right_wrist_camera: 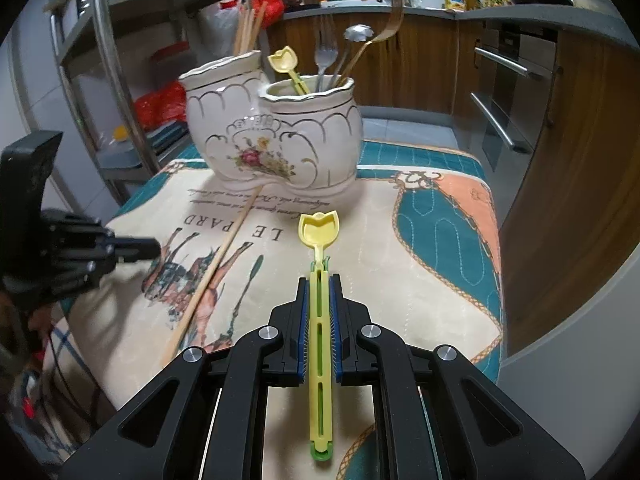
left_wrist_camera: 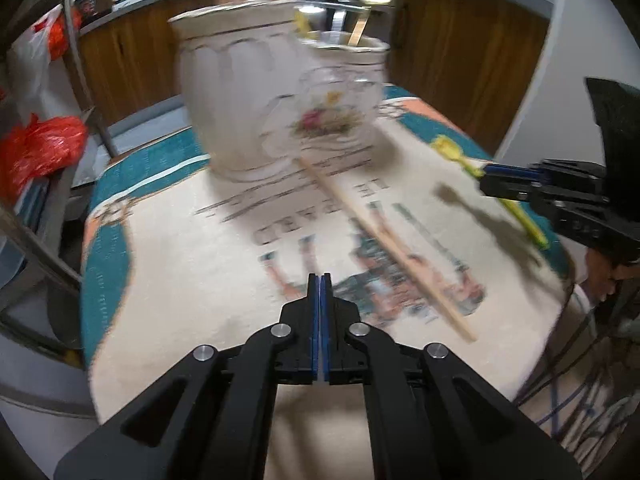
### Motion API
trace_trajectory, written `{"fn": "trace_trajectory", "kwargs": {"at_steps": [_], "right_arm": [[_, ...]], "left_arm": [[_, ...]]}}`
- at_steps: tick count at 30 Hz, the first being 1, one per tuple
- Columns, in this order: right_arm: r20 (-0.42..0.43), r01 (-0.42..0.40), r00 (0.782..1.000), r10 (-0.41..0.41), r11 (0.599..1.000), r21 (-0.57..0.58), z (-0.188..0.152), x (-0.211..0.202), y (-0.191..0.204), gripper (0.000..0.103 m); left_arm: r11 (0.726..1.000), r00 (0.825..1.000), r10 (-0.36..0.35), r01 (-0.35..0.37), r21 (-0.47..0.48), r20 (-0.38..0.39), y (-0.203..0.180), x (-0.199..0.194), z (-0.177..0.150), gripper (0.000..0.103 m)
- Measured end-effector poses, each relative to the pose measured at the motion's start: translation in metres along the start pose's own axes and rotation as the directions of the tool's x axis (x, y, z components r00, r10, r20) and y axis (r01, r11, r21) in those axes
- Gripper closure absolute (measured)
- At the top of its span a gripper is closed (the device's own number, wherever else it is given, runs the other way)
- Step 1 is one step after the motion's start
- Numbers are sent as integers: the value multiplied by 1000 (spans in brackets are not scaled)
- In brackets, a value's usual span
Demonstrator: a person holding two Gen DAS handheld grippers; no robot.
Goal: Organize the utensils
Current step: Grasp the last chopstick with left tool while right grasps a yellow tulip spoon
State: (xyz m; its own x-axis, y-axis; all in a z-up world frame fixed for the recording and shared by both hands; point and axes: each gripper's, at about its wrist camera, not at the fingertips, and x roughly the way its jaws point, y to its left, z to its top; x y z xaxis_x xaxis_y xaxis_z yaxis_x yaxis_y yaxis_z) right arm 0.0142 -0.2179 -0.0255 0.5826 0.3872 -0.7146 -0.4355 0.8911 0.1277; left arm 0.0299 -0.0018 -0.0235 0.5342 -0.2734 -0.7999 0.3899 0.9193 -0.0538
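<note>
Across the middle of both frames spreads the table point(right_wrist_camera: 440, 240) under a printed cloth. Toward the upper centre stands a white two-pot ceramic holder point(right_wrist_camera: 276, 136) with utensils. Lower left lies a wooden chopstick point(right_wrist_camera: 216, 268). Low centre, the right gripper point(right_wrist_camera: 319, 280) clamps a yellow spoon point(right_wrist_camera: 319, 232). The left gripper point(left_wrist_camera: 320, 278) has its jaws together, empty.

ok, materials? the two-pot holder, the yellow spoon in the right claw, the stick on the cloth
Holder: likely glazed ceramic, glossy white with gilt lines and a floral decal.
Yellow spoon: looks like moulded plastic, matte, with a slotted handle.
Stick: pale, matte, probably wood or bamboo.
</note>
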Motion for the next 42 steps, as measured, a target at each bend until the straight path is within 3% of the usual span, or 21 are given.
{"fn": "trace_trajectory", "kwargs": {"at_steps": [2, 3, 4, 9, 12, 19, 30, 35, 38, 40, 42], "right_arm": [[5, 2, 1000, -2, 1000, -2, 0, -1, 2, 92], [7, 1, 1000, -1, 1000, -4, 0, -2, 2, 92], [8, 1, 1000, -1, 1000, -6, 0, -3, 3, 92], [15, 2, 1000, -2, 1000, 0, -2, -6, 0, 92], [16, -4, 1000, 4, 1000, 1, -3, -7, 0, 92], [5, -27, 1000, 27, 1000, -12, -5, -4, 3, 92], [-71, -69, 995, 64, 995, -69, -4, 7, 12, 92], [-124, -77, 990, 64, 992, -103, -4, 13, 18, 92], [-136, -74, 989, 57, 990, -120, -2, 14, 21, 83], [-143, -69, 989, 50, 989, -132, 0, 15, 22, 83], [-147, -63, 988, 42, 988, -142, 2, 17, 24, 83]], "left_arm": [[1000, 1000, -15, 15, -1, 7, -13, 5, 4, 81], [1000, 999, -29, 29, -3, 14, -21, 8, 6, 67], [1000, 999, -29, 29, -4, 17, -28, 12, 8, 63], [1000, 1000, 17, -17, -10, 0, -46, 31, 15, 65], [999, 999, 47, -47, -4, 3, -46, 34, 17, 88], [1000, 1000, 12, -12, 15, -10, -32, 20, 15, 100], [992, 995, 47, -36, 121, -90, 3, -3, -5, 100], [995, 994, 46, -36, 98, -99, 12, -4, -10, 99], [996, 995, 36, -28, 83, -98, 11, 0, -9, 94], [997, 994, 35, -27, 77, -100, 11, 1, -10, 84], [997, 995, 30, -22, 75, -94, 10, 1, -11, 82]]}}
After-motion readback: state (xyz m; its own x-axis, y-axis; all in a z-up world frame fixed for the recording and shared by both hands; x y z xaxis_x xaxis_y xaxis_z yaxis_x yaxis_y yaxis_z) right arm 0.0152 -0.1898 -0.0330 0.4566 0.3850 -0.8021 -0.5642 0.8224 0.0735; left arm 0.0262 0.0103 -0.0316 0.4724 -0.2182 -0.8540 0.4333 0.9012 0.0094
